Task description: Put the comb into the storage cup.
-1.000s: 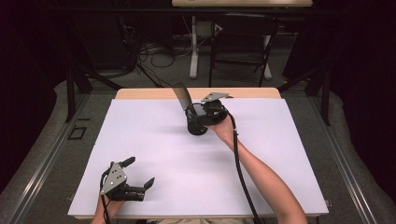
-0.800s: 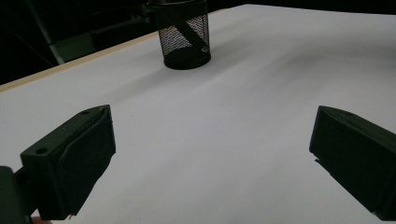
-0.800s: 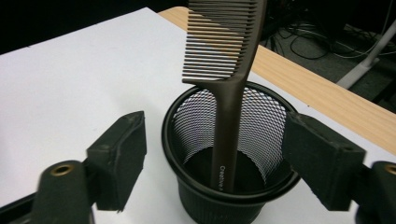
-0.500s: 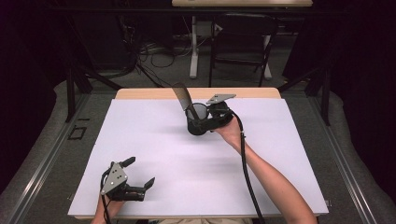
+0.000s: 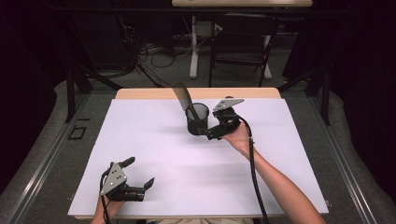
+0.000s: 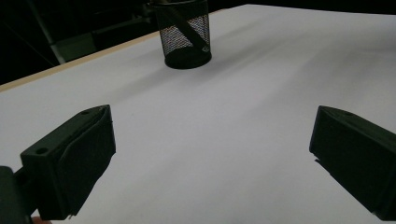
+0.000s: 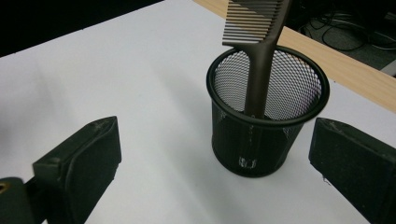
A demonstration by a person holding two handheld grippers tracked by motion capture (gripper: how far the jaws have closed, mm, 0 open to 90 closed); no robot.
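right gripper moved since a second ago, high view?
Yes. The right gripper has drawn back from the mesh cup, toward the table's right edge and slightly nearer the person. Its jaws have just been opening, nothing between them; the comb stands in the cup.

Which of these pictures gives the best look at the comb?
The right gripper view: the comb stands close up, handle down in the mesh cup, teeth plain. The high view shows it small, leaning left. The left gripper view shows just its handle through the mesh.
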